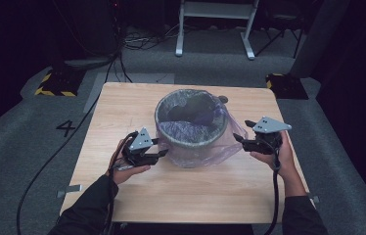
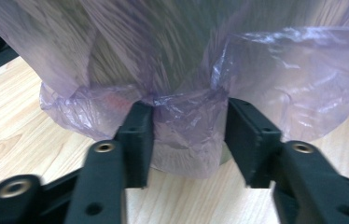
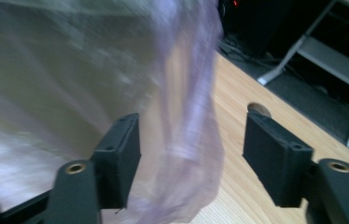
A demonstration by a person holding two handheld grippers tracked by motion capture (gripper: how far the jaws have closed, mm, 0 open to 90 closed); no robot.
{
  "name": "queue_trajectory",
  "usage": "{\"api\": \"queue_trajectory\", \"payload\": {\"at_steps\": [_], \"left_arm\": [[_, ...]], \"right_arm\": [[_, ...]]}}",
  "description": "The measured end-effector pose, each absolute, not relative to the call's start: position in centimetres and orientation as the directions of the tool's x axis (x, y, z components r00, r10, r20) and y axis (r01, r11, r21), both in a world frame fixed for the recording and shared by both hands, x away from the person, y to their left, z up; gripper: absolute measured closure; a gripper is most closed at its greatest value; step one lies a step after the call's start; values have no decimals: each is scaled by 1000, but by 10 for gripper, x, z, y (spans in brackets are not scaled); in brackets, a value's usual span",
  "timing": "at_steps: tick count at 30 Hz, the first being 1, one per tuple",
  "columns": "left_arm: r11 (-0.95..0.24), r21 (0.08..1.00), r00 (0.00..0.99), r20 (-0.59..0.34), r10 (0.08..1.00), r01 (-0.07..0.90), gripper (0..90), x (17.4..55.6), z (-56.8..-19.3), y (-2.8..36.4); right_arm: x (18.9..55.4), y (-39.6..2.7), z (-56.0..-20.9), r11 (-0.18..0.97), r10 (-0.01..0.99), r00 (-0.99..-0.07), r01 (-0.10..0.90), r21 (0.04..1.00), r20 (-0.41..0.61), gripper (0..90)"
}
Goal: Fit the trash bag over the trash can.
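Left tool [image 2: 189, 135]: jaws apart around a fold of purple bag [image 2: 186, 126], not pinching
Right tool [image 3: 191, 154]: jaws wide, film between
Risk: a sharp tug could tear the bag or tip the bin [image 1: 191, 139] on the counter [image 1: 122, 103]

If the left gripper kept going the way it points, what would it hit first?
The bunched purple bag already lies between the left gripper's open jaws; just behind it stands the bin, though depth is hard to judge.
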State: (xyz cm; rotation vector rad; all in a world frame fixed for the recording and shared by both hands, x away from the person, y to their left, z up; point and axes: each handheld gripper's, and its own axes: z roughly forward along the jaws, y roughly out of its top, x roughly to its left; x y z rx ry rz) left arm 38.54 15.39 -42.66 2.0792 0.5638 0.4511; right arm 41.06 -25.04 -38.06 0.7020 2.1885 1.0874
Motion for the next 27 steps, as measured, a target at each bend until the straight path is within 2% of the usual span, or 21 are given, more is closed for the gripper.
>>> {"api": "queue_trajectory", "payload": {"at_steps": [2, 5, 6, 7, 11, 17, 19, 22, 24, 27], "left_arm": [[-482, 845, 837, 81, 541, 230, 635, 387, -429, 155], [-489, 840, 842, 75, 534, 236, 709, 388, -434, 155], [-489, 840, 842, 75, 534, 236, 731, 388, -434, 155], [-494, 836, 845, 74, 530, 237, 754, 388, -437, 155], [-510, 824, 849, 69, 523, 248, 794, 390, -443, 152], [-530, 806, 843, 74, 532, 263, 758, 396, -451, 150], [-539, 796, 835, 80, 544, 275, 672, 397, -453, 149], [-522, 806, 834, 67, 547, 278, 446, 395, -453, 152], [-505, 824, 844, 62, 532, 258, 306, 389, -451, 157], [-505, 829, 846, 75, 528, 241, 189, 381, -446, 165]], "right_arm": [[406, -251, -380, 514, 674, -689, 178, 840, -266, 443], [402, -250, -381, 478, 628, -744, 137, 868, -228, 647], [402, -250, -381, 478, 628, -744, 137, 868, -228, 647], [401, -247, -387, 490, 595, -773, 129, 862, -223, 758], [406, -240, -403, 525, 556, -808, 159, 836, -195, 860], [419, -234, -427, 537, 562, -817, 245, 807, -126, 890], [423, -232, -432, 530, 566, -818, 263, 806, -105, 892], [425, -230, -437, 524, 581, -808, 277, 805, -100, 870], [424, -231, -436, 512, 588, -803, 275, 814, -98, 814], [420, -235, -432, 494, 585, -806, 262, 829, -94, 683]]}}
